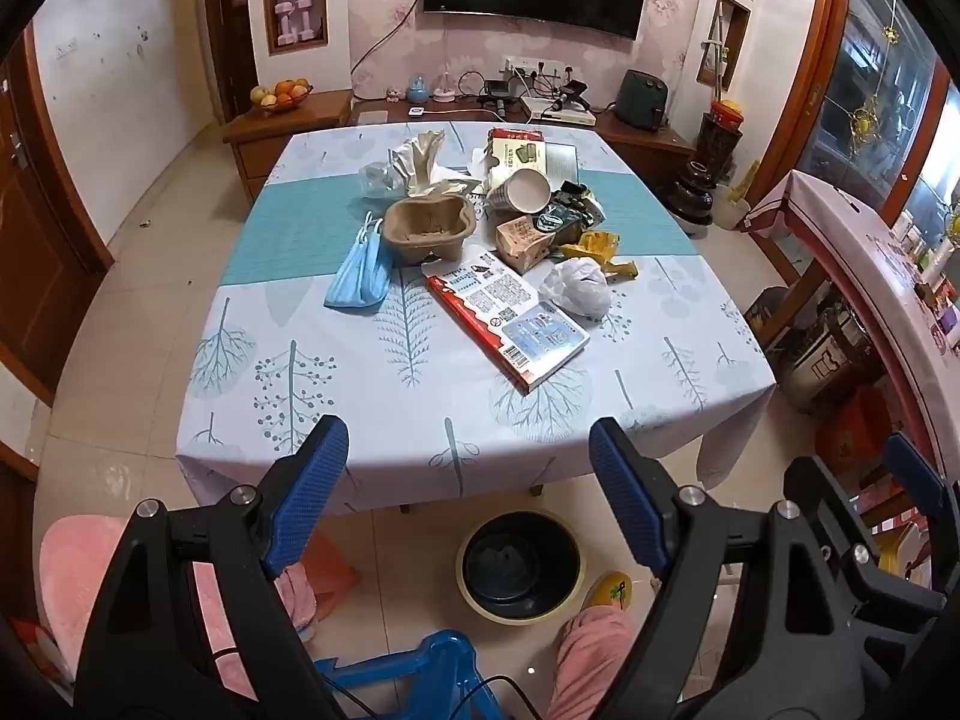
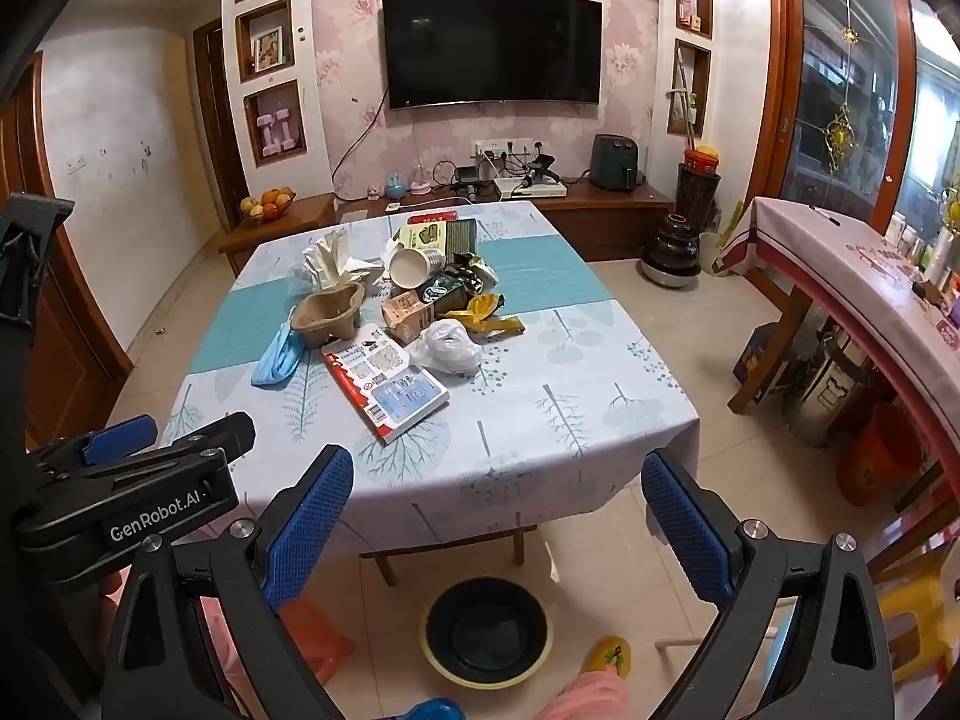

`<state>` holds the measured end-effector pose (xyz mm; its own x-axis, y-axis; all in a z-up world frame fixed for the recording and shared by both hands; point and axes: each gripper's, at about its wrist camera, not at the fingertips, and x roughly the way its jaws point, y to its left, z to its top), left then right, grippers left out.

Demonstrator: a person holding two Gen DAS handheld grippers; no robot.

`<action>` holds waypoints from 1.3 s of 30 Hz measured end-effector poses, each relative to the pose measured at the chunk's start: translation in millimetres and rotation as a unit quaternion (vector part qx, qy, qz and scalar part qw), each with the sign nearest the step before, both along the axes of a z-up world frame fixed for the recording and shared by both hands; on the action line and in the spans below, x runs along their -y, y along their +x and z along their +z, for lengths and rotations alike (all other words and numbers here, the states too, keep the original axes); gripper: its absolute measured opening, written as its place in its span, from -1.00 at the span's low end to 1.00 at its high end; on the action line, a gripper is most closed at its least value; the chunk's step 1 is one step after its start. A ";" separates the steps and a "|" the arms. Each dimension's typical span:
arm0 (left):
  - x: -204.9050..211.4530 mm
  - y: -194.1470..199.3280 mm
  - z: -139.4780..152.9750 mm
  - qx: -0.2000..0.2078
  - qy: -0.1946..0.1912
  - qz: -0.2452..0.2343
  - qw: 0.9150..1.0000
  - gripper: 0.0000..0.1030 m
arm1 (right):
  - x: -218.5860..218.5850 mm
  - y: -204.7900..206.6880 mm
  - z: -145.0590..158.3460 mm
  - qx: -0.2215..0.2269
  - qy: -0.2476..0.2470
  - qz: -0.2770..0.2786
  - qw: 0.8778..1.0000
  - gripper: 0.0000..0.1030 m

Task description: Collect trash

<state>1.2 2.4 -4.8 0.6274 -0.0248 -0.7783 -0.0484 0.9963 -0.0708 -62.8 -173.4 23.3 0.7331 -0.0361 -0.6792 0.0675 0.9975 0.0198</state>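
Note:
A pile of trash lies on the table [image 1: 360, 420]: a red and white flat box [image 1: 507, 315], a crumpled white bag [image 1: 576, 287], blue face masks [image 1: 360, 276], a brown pulp cup carrier [image 1: 426, 231], a paper cup [image 1: 522, 191], a small carton [image 1: 522, 240] and yellow wrappers [image 1: 600, 249]. A dark bin with a cream rim [image 1: 519, 564] stands on the floor at the table's near edge; it also shows in the right wrist view [image 2: 486, 630]. My left gripper [image 1: 468, 492] is open and empty above the near edge. My right gripper [image 2: 498, 528] is open and empty, over the floor before the table [image 2: 540, 450].
A TV cabinet [image 2: 600, 204] with a fruit bowl [image 1: 282, 96] stands behind the table. A second covered table [image 2: 870, 276] stands at the right with boxes beneath. A blue plastic stool [image 1: 414, 678] and pink-clad legs [image 1: 591, 654] are below me.

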 end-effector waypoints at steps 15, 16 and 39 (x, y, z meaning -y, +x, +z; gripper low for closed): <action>-4.3 0.9 -8.0 -0.009 0.012 0.004 1.000 0.56 | -0.6 -1.1 1.5 -0.001 0.001 0.000 1.000 0.91; -4.0 1.5 -8.8 -0.013 0.011 0.003 1.000 0.56 | -0.7 -1.1 1.6 -0.001 0.001 0.000 1.000 0.91; -19.1 35.7 -10.8 -0.013 -0.011 -0.018 1.000 0.55 | -17.1 37.6 3.8 0.001 -0.018 0.009 1.000 0.91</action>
<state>36.8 21.5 -15.6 0.6058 -0.0639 -0.7931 -0.0152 0.9957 -0.0918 -25.2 -156.3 27.1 0.7358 -0.0467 -0.6756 0.0494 0.9987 -0.0153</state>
